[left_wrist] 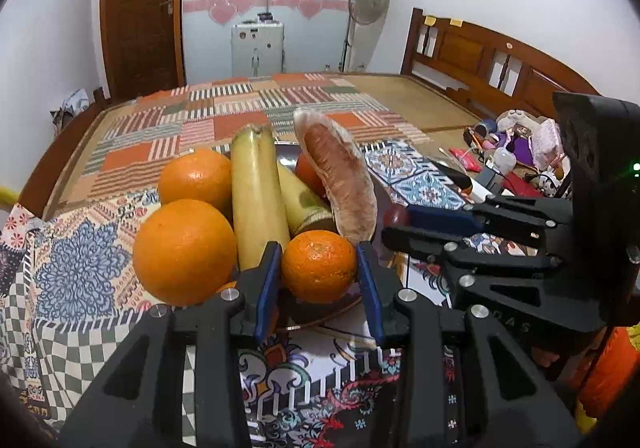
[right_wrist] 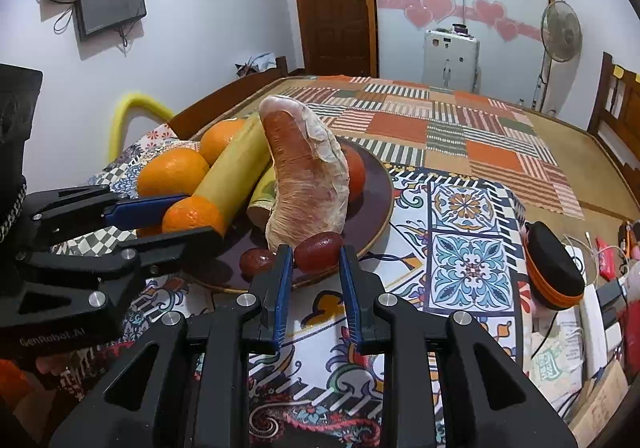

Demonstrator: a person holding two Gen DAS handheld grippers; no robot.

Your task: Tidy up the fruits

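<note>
At the near edge of the dark plate (right_wrist: 376,216), the left gripper (left_wrist: 318,274) has its blue pads set against both sides of a small orange (left_wrist: 319,266), apparently clamped on it. The right gripper (right_wrist: 316,262) brackets a red date (right_wrist: 319,251) on the plate rim; its jaws stand slightly apart, with a sliver of gap showing at each side. A second date (right_wrist: 256,262) lies at nine o'clock of that one. Beyond, two bananas (left_wrist: 256,196) lean against a peeled pomelo wedge (right_wrist: 308,176), with two larger oranges (left_wrist: 184,252) at ten o'clock. Farther off, a patchwork cloth (left_wrist: 240,120) covers the bed, and a fan (left_wrist: 368,0) stands at twelve o'clock.
</note>
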